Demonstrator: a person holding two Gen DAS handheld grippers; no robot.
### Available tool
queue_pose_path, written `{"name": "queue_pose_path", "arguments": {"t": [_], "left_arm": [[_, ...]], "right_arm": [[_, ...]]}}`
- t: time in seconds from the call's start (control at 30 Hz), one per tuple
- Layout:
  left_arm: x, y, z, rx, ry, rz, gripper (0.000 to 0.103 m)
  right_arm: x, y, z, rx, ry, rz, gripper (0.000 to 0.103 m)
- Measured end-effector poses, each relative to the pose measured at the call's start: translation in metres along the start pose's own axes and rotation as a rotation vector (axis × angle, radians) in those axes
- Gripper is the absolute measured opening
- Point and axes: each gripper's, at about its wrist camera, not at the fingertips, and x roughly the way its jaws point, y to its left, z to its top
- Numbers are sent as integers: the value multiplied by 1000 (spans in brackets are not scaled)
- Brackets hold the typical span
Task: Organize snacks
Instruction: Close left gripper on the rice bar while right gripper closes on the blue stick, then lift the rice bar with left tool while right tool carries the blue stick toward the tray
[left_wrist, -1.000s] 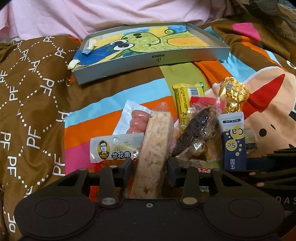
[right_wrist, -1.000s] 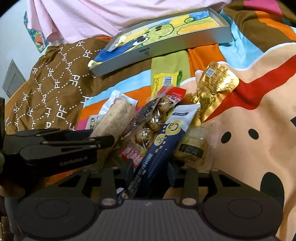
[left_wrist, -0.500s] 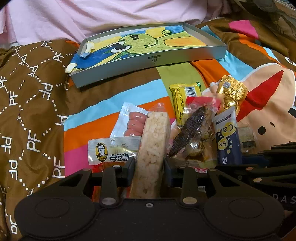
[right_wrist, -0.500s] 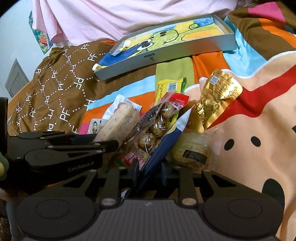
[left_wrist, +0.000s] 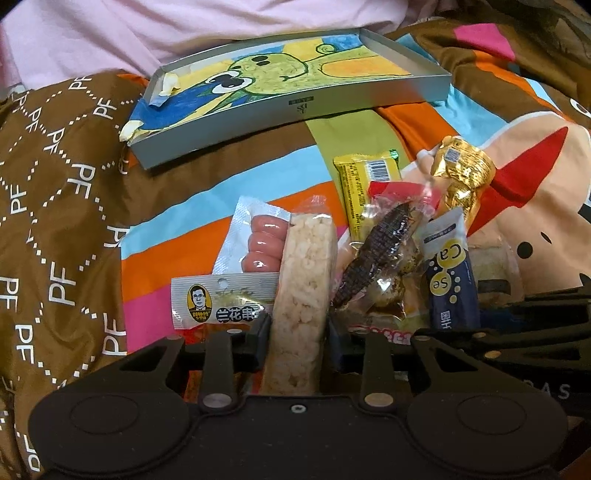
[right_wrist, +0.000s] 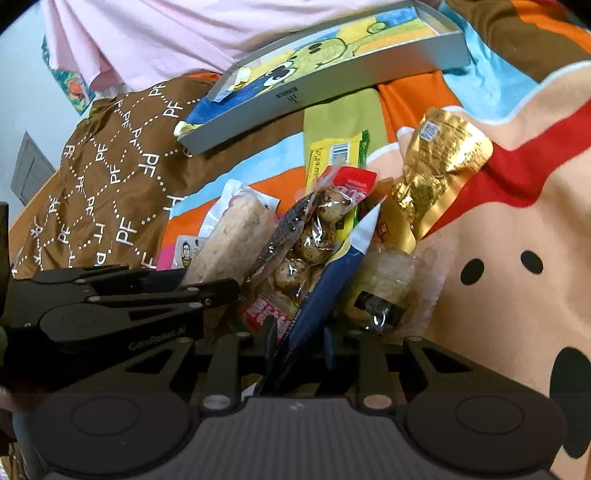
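Nearest the left camera, the left gripper (left_wrist: 298, 345) has its jaws clamped on the near end of a puffed rice bar (left_wrist: 303, 295), which points away toward the tray. Just beside it on the right, the right gripper (right_wrist: 297, 349) has its jaws pressed onto the near end of a dark blue sachet (right_wrist: 325, 295) that stands on edge between them.

Both snacks seem gripped and ready to go to the tray, so the step in hand is probably the lift. To do it well, raise each one straight up before carrying it forward, because the other packets lean on them: the clear bag of speckled eggs (right_wrist: 308, 240) lies against the sachet, and the sausage pack (left_wrist: 255, 240) touches the rice bar. Keep the two grippers apart as they travel, since they sit very close.

Counted in the pile: one rice bar, one blue sachet, one sausage pack, one white-labelled packet (left_wrist: 221, 304), one egg bag, one yellow bar (left_wrist: 364, 184), one gold foil pouch (left_wrist: 463, 173) and one clear-wrapped cake (right_wrist: 384, 284). That makes eight.

Farthest off, on the patterned blanket (left_wrist: 66, 229), lies one shallow grey tray (left_wrist: 295, 110) with a cartoon drawing inside and no snacks in it.
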Motion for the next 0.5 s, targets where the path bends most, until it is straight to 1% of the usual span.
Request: {"name": "queue_pose_path", "arguments": {"t": [0.2, 0.37, 0.4, 0.43, 0.5], "left_arm": [[-11, -3, 1, -21, 30, -18, 30], [-19, 6, 1, -108, 60, -61, 30], [-21, 8, 1, -131, 66, -72, 30], [-23, 10, 1, -153, 69, -84, 30], [-27, 12, 1, -184, 72, -101, 30]], "right_arm": [[-7, -10, -1, 85, 7, 31, 15], [-16, -12, -2, 126, 0, 59, 11], [-18, -13, -2, 133, -4, 69, 11], [-21, -13, -2, 140, -11, 83, 8], [-28, -12, -3, 144, -29, 107, 8]]}}
